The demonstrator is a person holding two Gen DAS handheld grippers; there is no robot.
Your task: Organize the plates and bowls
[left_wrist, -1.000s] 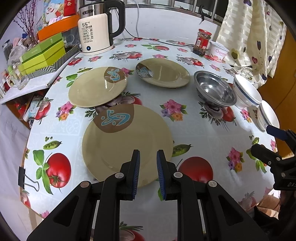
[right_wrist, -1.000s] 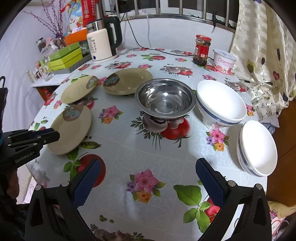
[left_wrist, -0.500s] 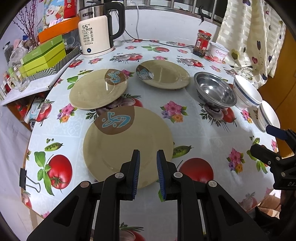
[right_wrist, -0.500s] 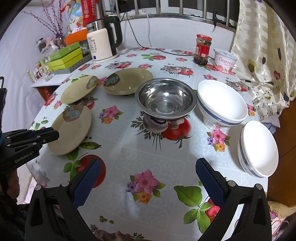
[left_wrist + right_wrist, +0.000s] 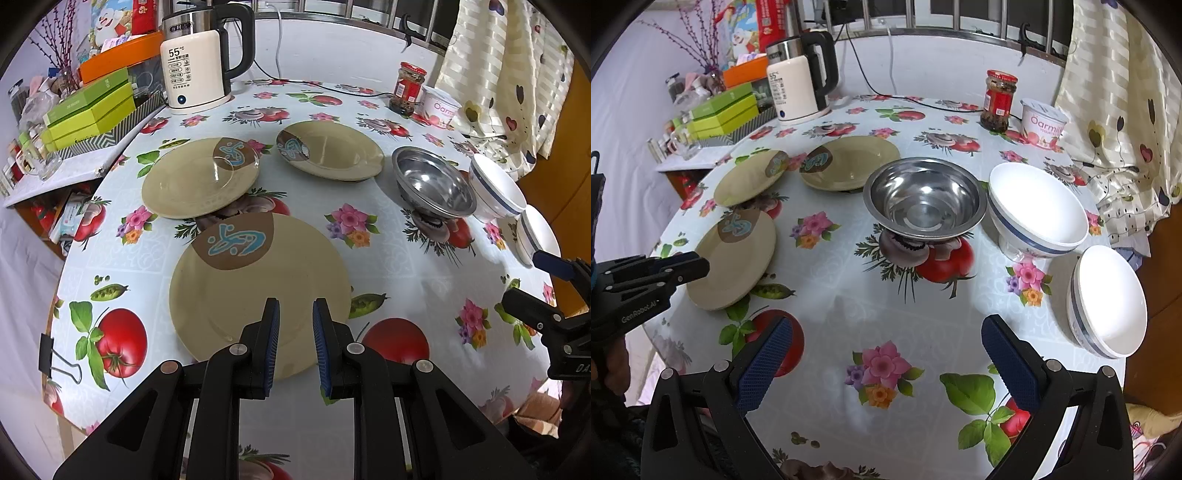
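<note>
Three tan plates lie on the round table: a near one [image 5: 258, 291], a far left one [image 5: 199, 177] and a far middle one [image 5: 332, 149]. A steel bowl [image 5: 432, 182] and two white bowls [image 5: 1036, 210] [image 5: 1108, 299] stand to the right. My left gripper [image 5: 295, 325] hovers over the near plate's front rim, its jaws a narrow gap apart and empty. My right gripper [image 5: 882, 350] is wide open and empty above the tablecloth, in front of the steel bowl [image 5: 925, 197].
A white kettle [image 5: 199, 62], green boxes [image 5: 88, 107], a red jar [image 5: 406, 88] and a yoghurt tub [image 5: 1043, 123] stand at the table's back. A curtain [image 5: 1119, 92] hangs at the right. A binder clip [image 5: 48, 360] holds the cloth at the left edge.
The left wrist view has shifted slightly; the plates sit a little lower in frame. The right gripper has not visibly moved.
</note>
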